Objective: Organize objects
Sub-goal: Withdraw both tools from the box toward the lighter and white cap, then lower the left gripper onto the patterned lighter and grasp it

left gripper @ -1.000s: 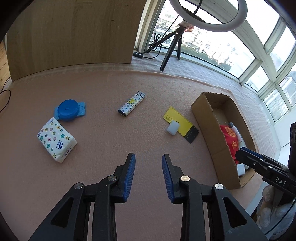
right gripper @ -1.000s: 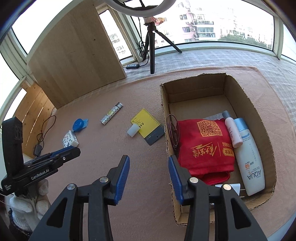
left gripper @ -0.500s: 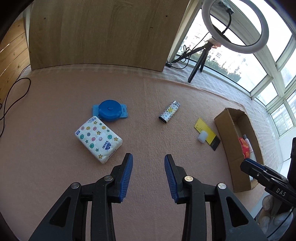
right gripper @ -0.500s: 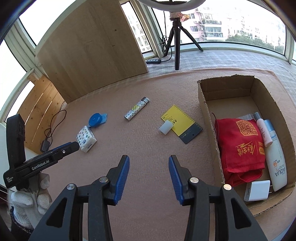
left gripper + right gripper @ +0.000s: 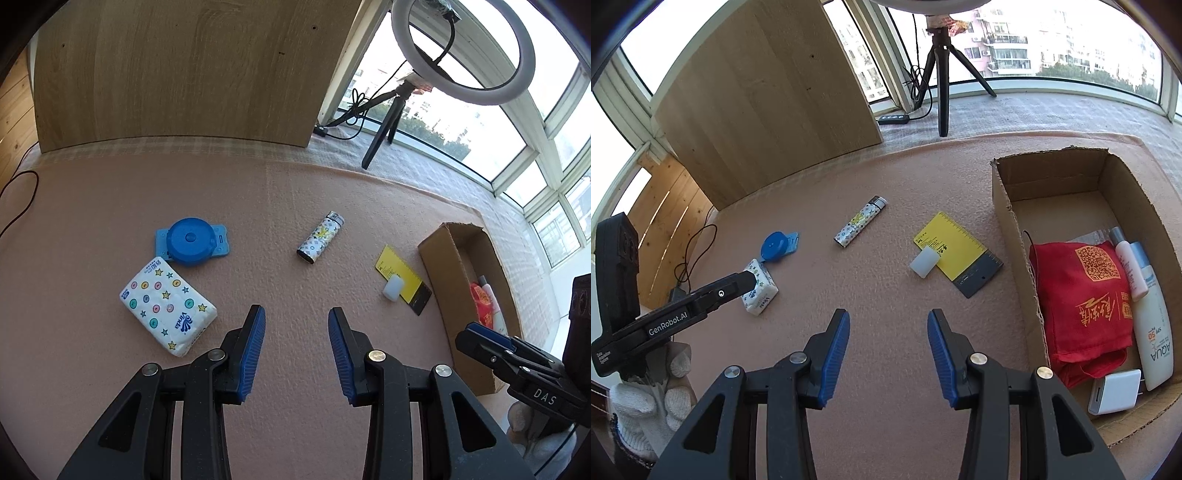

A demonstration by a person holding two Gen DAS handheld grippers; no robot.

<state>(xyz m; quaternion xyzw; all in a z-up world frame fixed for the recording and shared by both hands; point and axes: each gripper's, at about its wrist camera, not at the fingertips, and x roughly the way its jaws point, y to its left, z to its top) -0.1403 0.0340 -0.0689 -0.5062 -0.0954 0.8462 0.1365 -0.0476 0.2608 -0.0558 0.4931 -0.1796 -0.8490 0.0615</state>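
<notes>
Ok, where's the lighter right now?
The lighter lies loose on the pink mat, between the blue tape measure on its left and the yellow ruler card on its right, outside the cardboard box.

Matt cardboard box (image 5: 1008, 206), fuzzy cloth mat (image 5: 886, 288).

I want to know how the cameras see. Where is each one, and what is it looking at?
Left wrist: sits on the left tool, looks forward and down at the tissue pack, blue case and lighter; its open fingers and the right tool show.
Right wrist: sits on the right tool, looks at the ruler and box; its open fingers, the left tool and a gloved hand show.
Shared: pack, case, lighter, ruler, box.
</notes>
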